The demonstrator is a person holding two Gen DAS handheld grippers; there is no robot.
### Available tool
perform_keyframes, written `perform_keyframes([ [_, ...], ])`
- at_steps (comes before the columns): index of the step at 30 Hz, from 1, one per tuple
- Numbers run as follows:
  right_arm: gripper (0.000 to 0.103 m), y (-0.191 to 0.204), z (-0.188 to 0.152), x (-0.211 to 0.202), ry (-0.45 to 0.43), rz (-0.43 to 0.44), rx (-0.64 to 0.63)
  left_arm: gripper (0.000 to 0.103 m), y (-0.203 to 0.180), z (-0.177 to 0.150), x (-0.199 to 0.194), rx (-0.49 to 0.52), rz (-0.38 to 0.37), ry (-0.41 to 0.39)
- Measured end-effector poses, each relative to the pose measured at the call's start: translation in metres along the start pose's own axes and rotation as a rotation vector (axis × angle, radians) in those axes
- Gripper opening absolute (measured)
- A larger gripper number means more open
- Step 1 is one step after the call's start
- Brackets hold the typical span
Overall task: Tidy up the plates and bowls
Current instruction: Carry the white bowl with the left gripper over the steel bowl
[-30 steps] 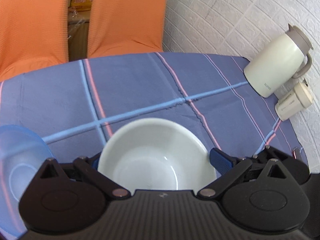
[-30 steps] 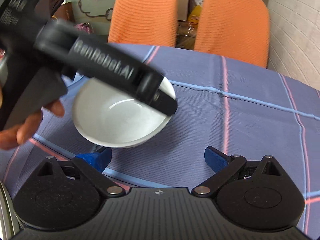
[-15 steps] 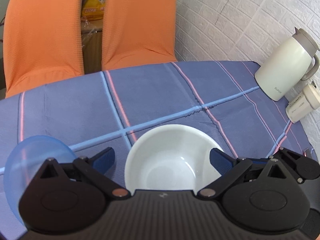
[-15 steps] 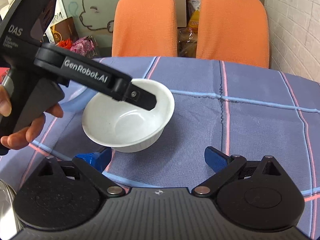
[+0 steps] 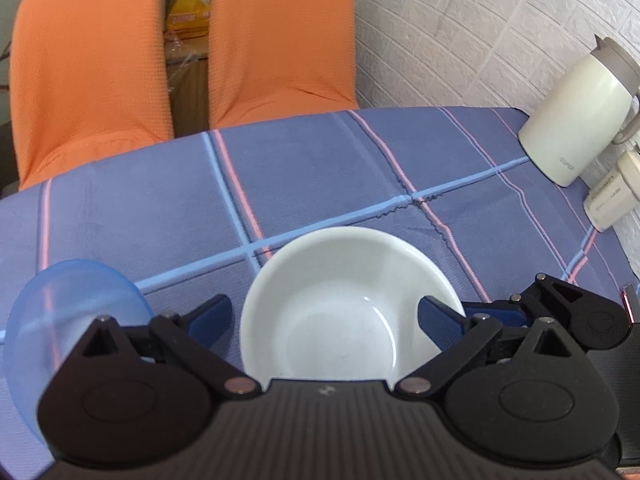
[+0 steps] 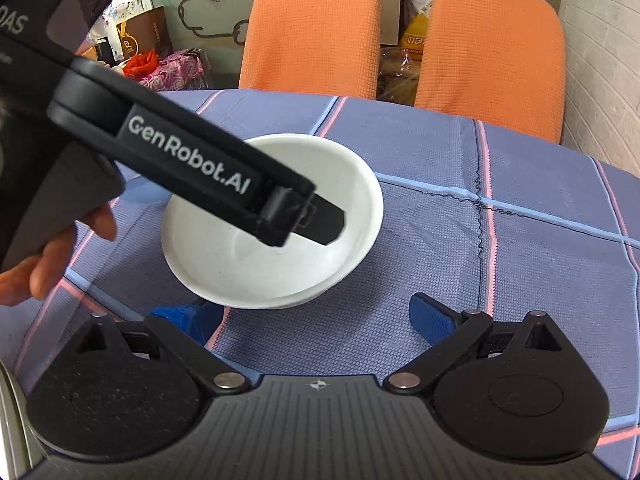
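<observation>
Tablecloth in blue with pink and pale blue stripes covers the whole table, and two orange chairs stand at its far edge, at about twelve o'clock in both views. At two o'clock in the left wrist view a cream jug stands upright near the white brick wall, with a small cream canister lying just beside it at three o'clock. White bowl sits upright on the cloth, and a clear blue bowl lies at nine o'clock from it, close by but partly hidden behind the tool body. Left gripper hangs over the white bowl with its jaws spread wide; one blue fingertip sits outside the rim on the left and the other lies over the rim on the right, and whether either touches the bowl cannot be told. From the right wrist view, the same left gripper reaches in from ten o'clock, held by a hand at nine o'clock, its black finger lying across the bowl's opening. Right gripper is low at six o'clock, jaws wide apart and holding nothing, with the bowl just beyond its left fingertip.
</observation>
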State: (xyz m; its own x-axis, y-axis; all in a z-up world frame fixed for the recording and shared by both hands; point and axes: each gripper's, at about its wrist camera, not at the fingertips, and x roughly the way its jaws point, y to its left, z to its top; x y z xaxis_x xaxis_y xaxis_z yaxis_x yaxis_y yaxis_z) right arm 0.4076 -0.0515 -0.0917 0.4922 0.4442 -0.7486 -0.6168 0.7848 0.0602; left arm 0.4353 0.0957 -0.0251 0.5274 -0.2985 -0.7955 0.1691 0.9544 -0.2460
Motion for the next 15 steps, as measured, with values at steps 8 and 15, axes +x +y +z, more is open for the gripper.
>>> perform_keyframes([
  [8, 0.087, -0.002, 0.002, 0.003, 0.002, -0.007, 0.009, 0.098, -0.003, 0.007, -0.009, 0.036, 0.035, -0.002],
  [15, 0.087, 0.002, 0.002, 0.005, -0.008, -0.025, -0.036, 0.088, 0.001, 0.0, 0.007, 0.028, -0.003, 0.026],
])
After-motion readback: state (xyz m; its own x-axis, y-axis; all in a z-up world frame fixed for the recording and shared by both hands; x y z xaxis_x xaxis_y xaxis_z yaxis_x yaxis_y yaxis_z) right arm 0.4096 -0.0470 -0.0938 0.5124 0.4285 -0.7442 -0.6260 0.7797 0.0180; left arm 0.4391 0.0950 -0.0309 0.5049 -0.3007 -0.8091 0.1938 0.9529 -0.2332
